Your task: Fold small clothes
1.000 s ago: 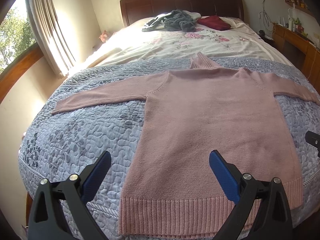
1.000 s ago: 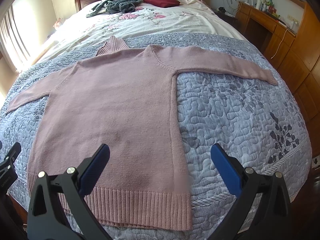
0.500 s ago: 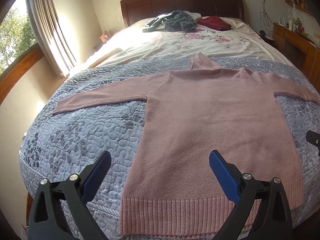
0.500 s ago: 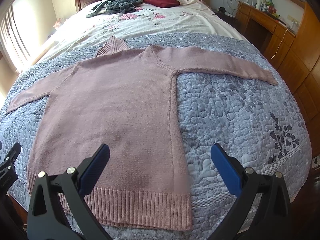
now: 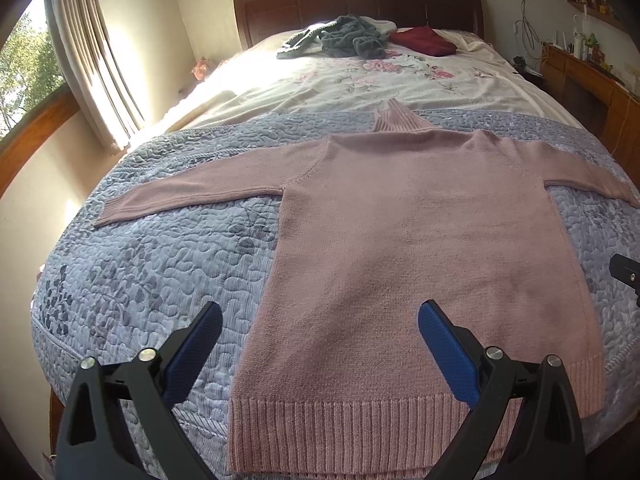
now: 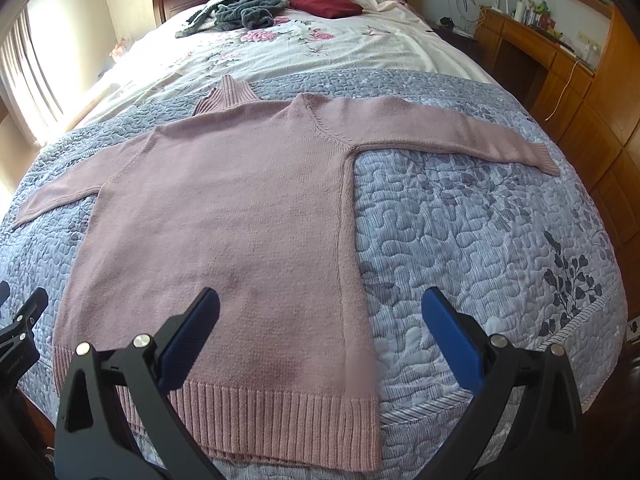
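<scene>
A pink knit sweater (image 5: 420, 240) (image 6: 224, 220) lies flat on the blue-grey quilt (image 5: 140, 264) (image 6: 480, 232), sleeves spread to both sides, turtleneck pointing toward the headboard, ribbed hem at the foot of the bed. My left gripper (image 5: 318, 322) hovers open above the hem's left part, nothing between its blue pads. Over the hem's right corner my right gripper (image 6: 320, 310) is open and holds nothing. A piece of the left gripper (image 6: 18, 332) shows at the right wrist view's left edge.
At the head of the bed lie a grey garment (image 5: 344, 38) (image 6: 244, 10) and a folded dark red garment (image 5: 422, 40) (image 6: 326, 3) on a floral sheet (image 5: 360, 80). Curtains and a window (image 5: 80, 64) stand left; a wooden desk (image 6: 560, 64) with cables stands right.
The left wrist view has drifted slightly left, so the sweater sits a little further right in it. The right gripper has not moved. Both stay open.
</scene>
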A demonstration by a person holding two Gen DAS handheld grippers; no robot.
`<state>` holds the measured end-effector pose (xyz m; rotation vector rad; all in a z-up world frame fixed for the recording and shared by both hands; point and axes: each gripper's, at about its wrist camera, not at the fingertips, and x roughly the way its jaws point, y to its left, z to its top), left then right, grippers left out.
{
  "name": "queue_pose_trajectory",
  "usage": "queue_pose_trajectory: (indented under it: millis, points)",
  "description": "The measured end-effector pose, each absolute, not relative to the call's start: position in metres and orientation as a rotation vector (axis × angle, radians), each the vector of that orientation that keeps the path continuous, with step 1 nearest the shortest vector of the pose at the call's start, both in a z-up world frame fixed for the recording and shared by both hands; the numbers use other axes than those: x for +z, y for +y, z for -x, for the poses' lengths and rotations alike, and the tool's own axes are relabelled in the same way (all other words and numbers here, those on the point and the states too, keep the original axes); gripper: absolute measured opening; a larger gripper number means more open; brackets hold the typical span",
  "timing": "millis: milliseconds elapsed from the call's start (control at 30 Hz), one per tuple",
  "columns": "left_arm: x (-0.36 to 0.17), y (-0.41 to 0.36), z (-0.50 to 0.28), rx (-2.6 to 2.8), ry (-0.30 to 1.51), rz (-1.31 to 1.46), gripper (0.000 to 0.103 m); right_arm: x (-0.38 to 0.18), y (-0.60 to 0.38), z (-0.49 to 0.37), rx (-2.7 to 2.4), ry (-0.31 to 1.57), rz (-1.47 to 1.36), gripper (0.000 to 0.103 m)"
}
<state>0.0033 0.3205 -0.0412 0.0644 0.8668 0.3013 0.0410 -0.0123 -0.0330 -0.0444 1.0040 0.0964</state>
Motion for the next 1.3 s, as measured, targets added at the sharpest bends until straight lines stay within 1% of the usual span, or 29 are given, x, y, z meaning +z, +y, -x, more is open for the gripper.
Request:
queue_pose_trajectory:
  millis: [100, 200, 367, 500, 667, 833, 1033, 1067, 1100, 1133, 1167, 1200, 1233, 1267, 1300]
  points:
    - [-0.042, 0.314, -0.02, 0.336, 0.839, -0.091, 0.099, -0.037, -0.03, -0.059, 0.108, 1.009, 0.032, 0.1]
    - [-0.041, 0.309, -0.046, 0.275, 0.831, -0.034, 0.099, -0.039, -0.074, -0.091, 0.065, 1.023, -0.011, 0.1]
    - [-0.044, 0.294, -0.109, 0.145, 0.832, 0.072, 0.099, -0.047, -0.176, -0.166, -0.092, 1.083, -0.059, 0.1]
    - [-0.052, 0.27, -0.167, 0.128, 0.849, 0.067, 0.099, -0.066, -0.265, -0.225, -0.217, 1.162, -0.192, 0.1]
    - [-0.061, 0.239, -0.229, 0.138, 0.838, 0.018, 0.099, -0.095, -0.351, -0.284, -0.334, 1.255, -0.298, 0.1]
    - [-0.07, 0.219, -0.271, 0.134, 0.855, 0.013, 0.099, -0.116, -0.391, -0.31, -0.372, 1.266, -0.393, 0.1]
    - [-0.081, 0.209, -0.285, 0.137, 0.852, -0.003, 0.099, -0.14, -0.408, -0.33, -0.353, 1.273, -0.452, 0.098]
    - [-0.083, 0.208, -0.286, 0.138, 0.854, -0.008, 0.099, -0.143, -0.411, -0.332, -0.359, 1.271, -0.46, 0.095]
    - [-0.085, 0.208, -0.287, 0.141, 0.858, -0.015, 0.099, -0.143, -0.413, -0.333, -0.368, 1.266, -0.468, 0.089]
    - [-0.087, 0.209, -0.287, 0.143, 0.862, -0.021, 0.099, -0.143, -0.416, -0.333, -0.374, 1.255, -0.475, 0.085]
    - [-0.088, 0.21, -0.288, 0.145, 0.865, -0.026, 0.099, -0.142, -0.417, -0.334, -0.373, 1.245, -0.481, 0.079]
    - [-0.09, 0.211, -0.289, 0.148, 0.867, -0.029, 0.099, -0.141, -0.417, -0.334, -0.364, 1.235, -0.479, 0.071]
    - [-0.091, 0.212, -0.289, 0.15, 0.87, -0.031, 0.099, -0.139, -0.418, -0.335, -0.354, 1.226, -0.473, 0.065]
    - [-0.091, 0.215, -0.289, 0.154, 0.872, -0.03, 0.099, -0.136, -0.417, -0.335, -0.339, 1.216, -0.469, 0.052]
    - [-0.092, 0.217, -0.289, 0.159, 0.873, -0.028, 0.099, -0.133, -0.417, -0.335, -0.317, 1.202, -0.475, 0.036]
